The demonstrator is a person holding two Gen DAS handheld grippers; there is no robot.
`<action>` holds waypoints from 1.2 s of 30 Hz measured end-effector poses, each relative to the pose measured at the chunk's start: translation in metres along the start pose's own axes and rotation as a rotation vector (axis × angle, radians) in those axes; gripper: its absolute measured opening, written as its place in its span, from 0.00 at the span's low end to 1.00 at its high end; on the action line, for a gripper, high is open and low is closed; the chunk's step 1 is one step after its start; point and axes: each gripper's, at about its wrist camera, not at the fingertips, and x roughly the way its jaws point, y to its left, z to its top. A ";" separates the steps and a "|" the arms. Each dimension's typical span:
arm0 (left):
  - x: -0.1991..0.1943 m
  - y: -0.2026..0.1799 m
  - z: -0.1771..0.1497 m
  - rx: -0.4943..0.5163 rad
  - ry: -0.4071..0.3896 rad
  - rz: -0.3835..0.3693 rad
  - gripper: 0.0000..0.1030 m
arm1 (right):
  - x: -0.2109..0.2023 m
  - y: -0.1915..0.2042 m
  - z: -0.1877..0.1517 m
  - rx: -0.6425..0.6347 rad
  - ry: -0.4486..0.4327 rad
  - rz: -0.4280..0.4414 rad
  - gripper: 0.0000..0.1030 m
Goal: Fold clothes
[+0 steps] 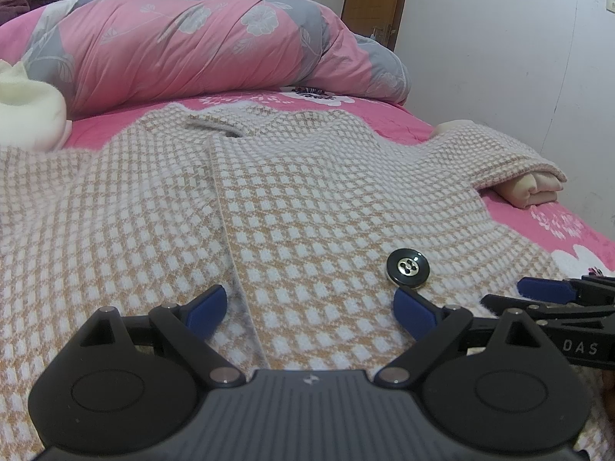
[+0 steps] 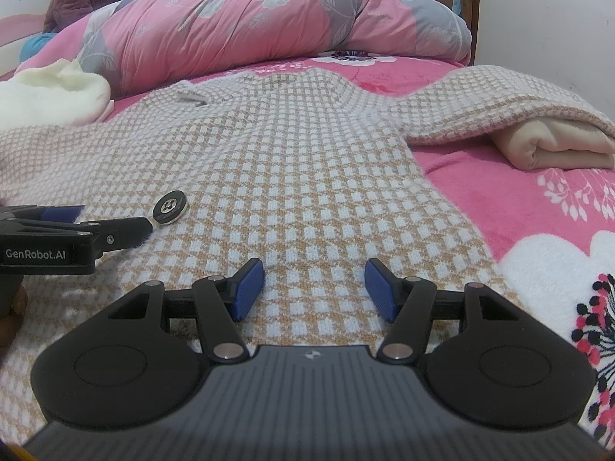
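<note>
A checked knit cardigan (image 1: 315, 192) in tan and white lies spread front-up across the pink floral bed (image 2: 538, 207), its collar toward the rolled quilt (image 1: 200, 42) and its hem nearest the cameras. That flat spread suits folding: body and sleeves are laid out where either side can be taken. Its right sleeve (image 2: 499, 107) runs out sideways and drapes over a folded beige cloth (image 2: 553, 150), so it sits raised rather than flat.

The left gripper (image 1: 309, 307) hovers low over the hem with its jaws wide, astride the front opening just below the black button (image 1: 406, 267). The right gripper (image 2: 314, 288) sits just beside it, further along the same hem, jaws also wide and holding nothing. Both being low at the near edge looks like readiness to pinch the hem, though the same pose would fit having just let go after smoothing it.

A white fleecy garment (image 2: 54, 92) lies apart at the far left.
</note>
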 end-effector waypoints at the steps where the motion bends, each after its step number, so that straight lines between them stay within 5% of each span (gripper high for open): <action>1: 0.000 0.000 0.000 0.001 0.000 0.001 0.92 | 0.000 0.000 0.000 0.001 -0.001 0.001 0.58; 11: 0.002 -0.004 0.002 0.025 0.009 0.023 0.93 | -0.003 -0.012 0.004 0.007 0.008 0.077 0.60; 17: 0.001 -0.005 0.000 0.026 0.007 0.028 0.94 | -0.012 -0.070 0.030 0.200 -0.014 0.207 0.67; 26: -0.007 -0.001 0.002 -0.003 -0.016 0.000 0.94 | 0.005 -0.242 0.073 0.598 -0.170 0.020 0.68; 32: -0.023 -0.007 0.019 0.046 -0.135 -0.024 0.94 | 0.017 -0.357 0.101 0.862 -0.274 -0.110 0.68; 36: -0.007 -0.020 0.027 0.084 -0.107 -0.049 0.94 | 0.040 -0.383 0.107 0.912 -0.265 -0.145 0.66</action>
